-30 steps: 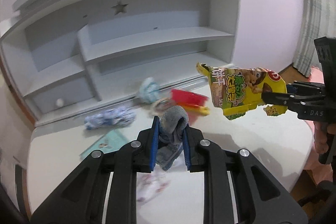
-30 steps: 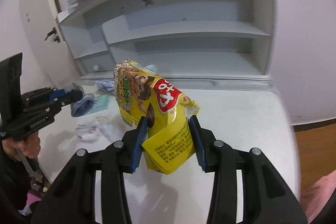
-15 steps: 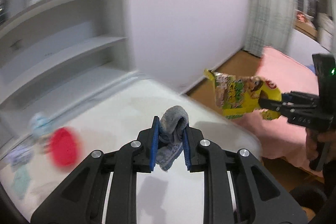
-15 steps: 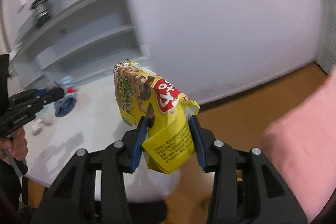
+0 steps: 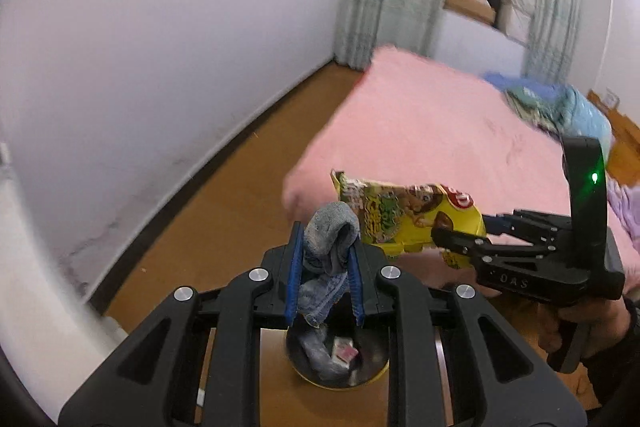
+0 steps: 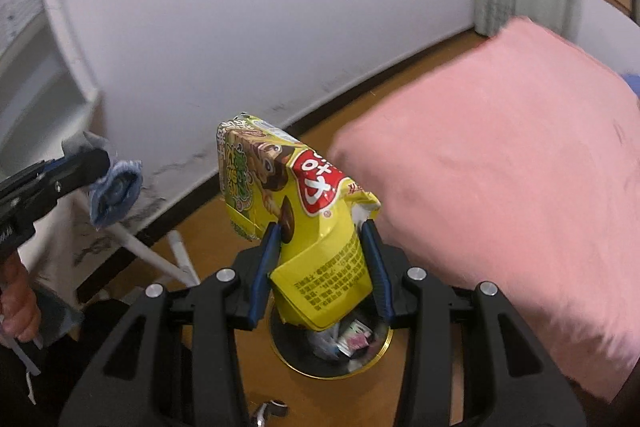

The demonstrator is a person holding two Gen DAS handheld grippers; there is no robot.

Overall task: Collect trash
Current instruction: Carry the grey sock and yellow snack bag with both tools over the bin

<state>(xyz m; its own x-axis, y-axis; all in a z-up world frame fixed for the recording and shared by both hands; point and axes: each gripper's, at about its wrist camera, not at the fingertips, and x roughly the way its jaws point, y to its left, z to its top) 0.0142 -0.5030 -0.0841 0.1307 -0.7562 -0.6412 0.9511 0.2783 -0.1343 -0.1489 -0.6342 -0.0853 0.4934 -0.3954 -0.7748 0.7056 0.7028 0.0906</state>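
**Both grippers holding trash above the bin**

The yellow snack bag [image 6: 304, 215], glossy and crinkled with a torn top corner, is sitting upright between the blue pads of the right gripper [image 6: 320, 267], which is clamping its lower folded end. Directly below it, the round trash bin [image 6: 382, 351] with a thin gold rim is showing wrappers inside. The grey-blue cloth [image 5: 326, 259], soft and ribbed like a rolled sock, is being pinched in the left gripper [image 5: 325, 279], its loose end hanging down toward the same bin [image 5: 380, 373]. Both grippers are pointing forward and slightly down over the brown wooden floor [image 5: 224, 227]. A fuzzy pink bed cover [image 6: 500, 167] is lying just beside the bin.
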